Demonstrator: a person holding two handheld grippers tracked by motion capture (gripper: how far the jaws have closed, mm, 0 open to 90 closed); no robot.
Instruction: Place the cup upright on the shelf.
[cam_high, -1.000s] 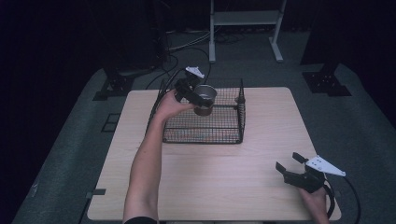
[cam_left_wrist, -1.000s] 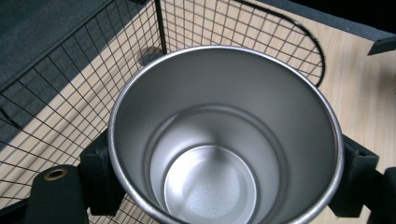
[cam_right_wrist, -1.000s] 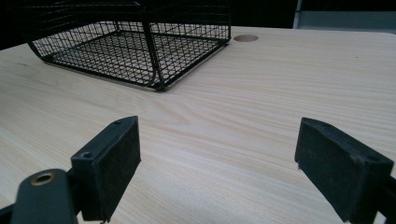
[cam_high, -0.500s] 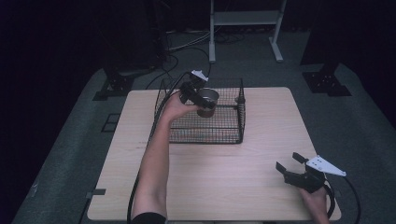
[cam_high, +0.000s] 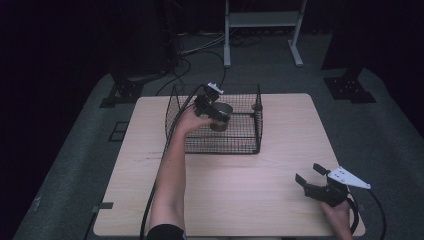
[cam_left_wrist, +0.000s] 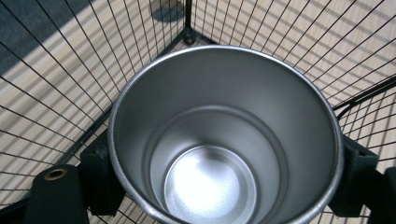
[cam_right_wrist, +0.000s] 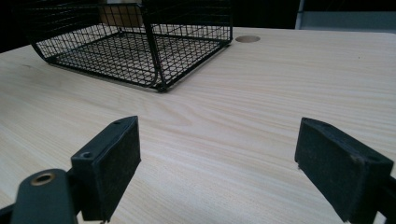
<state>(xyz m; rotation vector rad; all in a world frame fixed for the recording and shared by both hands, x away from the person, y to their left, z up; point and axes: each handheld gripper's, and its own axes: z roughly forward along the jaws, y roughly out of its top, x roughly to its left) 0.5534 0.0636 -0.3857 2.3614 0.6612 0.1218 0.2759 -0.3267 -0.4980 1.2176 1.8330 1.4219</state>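
The left gripper (cam_high: 216, 111) has its jaws pinching a steel cup (cam_high: 221, 116) by the sides, upright and open end up, inside the wire basket (cam_high: 250, 148) on the counter (cam_high: 240, 195). In the left gripper view the cup (cam_left_wrist: 224, 140) hangs near a basket corner, and whether its base touches the mesh floor cannot be told. Judging by this, the carry into the basket is nearly done; setting down and letting go remain. The right gripper (cam_high: 320, 186) rests apart at the counter's near right, jaws spread and empty.

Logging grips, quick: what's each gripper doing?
Left gripper: shut on the round silver metal cup.
Right gripper: open, holding nothing.
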